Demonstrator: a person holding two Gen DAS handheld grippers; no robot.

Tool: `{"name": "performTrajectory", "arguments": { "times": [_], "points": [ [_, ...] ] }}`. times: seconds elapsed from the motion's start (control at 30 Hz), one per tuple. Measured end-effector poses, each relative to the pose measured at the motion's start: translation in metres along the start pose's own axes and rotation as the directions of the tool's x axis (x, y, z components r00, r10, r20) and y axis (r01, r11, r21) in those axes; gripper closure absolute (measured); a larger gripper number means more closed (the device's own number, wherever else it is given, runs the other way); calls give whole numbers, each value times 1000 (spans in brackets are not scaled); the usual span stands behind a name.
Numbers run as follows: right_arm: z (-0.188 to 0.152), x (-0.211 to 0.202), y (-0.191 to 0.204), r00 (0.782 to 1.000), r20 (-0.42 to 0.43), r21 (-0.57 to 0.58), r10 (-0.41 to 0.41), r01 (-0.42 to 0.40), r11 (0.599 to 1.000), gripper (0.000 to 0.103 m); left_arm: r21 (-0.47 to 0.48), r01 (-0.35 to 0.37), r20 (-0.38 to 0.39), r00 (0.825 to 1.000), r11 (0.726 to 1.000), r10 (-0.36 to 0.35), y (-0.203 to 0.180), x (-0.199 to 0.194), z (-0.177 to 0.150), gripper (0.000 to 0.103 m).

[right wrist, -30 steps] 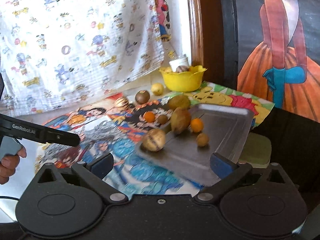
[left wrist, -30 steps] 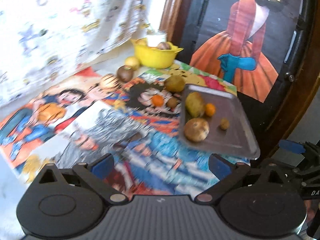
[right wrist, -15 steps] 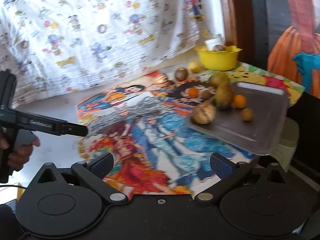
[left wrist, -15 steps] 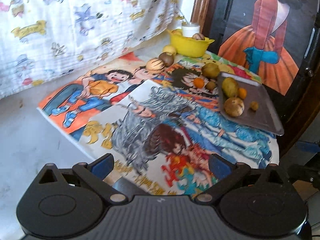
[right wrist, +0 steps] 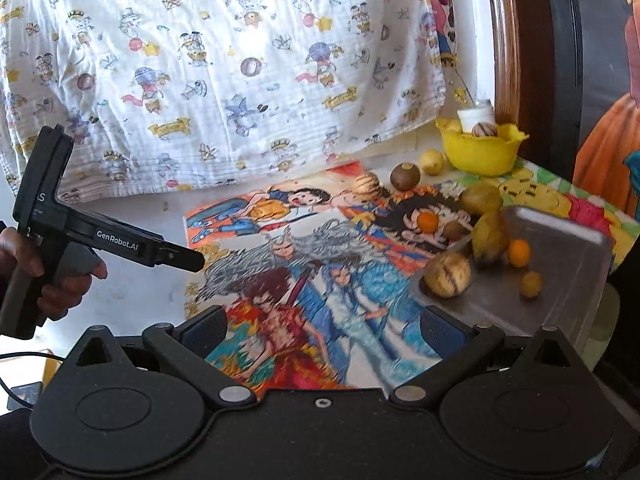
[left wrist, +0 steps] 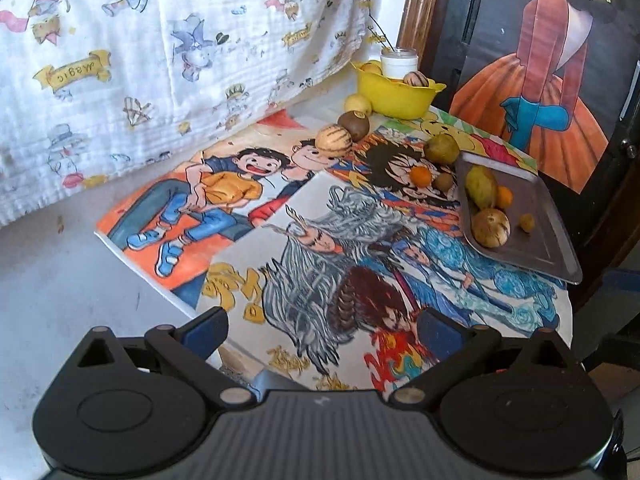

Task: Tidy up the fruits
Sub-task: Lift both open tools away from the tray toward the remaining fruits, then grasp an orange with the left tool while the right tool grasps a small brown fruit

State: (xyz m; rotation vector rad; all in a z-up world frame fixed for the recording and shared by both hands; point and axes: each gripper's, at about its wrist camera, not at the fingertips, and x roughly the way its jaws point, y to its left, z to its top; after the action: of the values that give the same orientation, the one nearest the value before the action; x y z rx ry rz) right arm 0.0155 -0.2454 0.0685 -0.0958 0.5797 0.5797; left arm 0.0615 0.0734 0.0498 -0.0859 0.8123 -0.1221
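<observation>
Both grippers pulled back from tray [left wrist: 536,216] since earlier frame. Left gripper [left wrist: 322,326], right gripper [right wrist: 324,330]: jaws wide apart, empty. Four fruits on tray at table's right edge; six loose fruits left near yellow bowl [left wrist: 394,94] at far corner.

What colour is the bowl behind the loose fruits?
Yellow bowl, clearest in the left wrist view.

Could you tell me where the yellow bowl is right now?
In both views the yellow bowl sits at the far right, beside the wooden frame, just behind a lemon.
</observation>
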Motion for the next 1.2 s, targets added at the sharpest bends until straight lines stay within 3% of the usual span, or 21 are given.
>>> {"name": "performTrajectory", "arguments": {
  "times": [0.3, 0.53, 0.77, 0.87, 1.0, 1.1, 1.2],
  "points": [
    [36, 3, -32, 998, 40, -54, -58, 60, 997, 1, 30, -7, 23, 1000, 1000, 6, 0, 17, 30, 0],
    [60, 13, -59, 996, 69, -104, -59, 66, 992, 1, 83, -3, 62, 998, 997, -3, -10, 33, 60, 0],
    [73, 42, -91, 999, 21, -211, -29, 33, 977, 1, 223, 43, 137, 988, 974, -75, -24, 65, 81, 0],
    [81, 61, -102, 1000, -17, -303, -17, 11, 953, 1, 322, 54, 178, 977, 945, -117, -38, 80, 90, 0],
    [89, 92, -116, 997, -71, -455, -23, -12, 890, 1, 488, 36, 237, 956, 872, -172, -59, 101, 101, 0],
    [94, 118, -130, 993, -120, -492, -4, -56, 869, 2, 588, 42, 226, 951, 808, -213, -74, 123, 108, 0],
    [98, 145, -140, 986, -167, -533, 1, -91, 841, 7, 631, 74, 191, 950, 772, -247, -83, 146, 113, 0]
  ]
}}
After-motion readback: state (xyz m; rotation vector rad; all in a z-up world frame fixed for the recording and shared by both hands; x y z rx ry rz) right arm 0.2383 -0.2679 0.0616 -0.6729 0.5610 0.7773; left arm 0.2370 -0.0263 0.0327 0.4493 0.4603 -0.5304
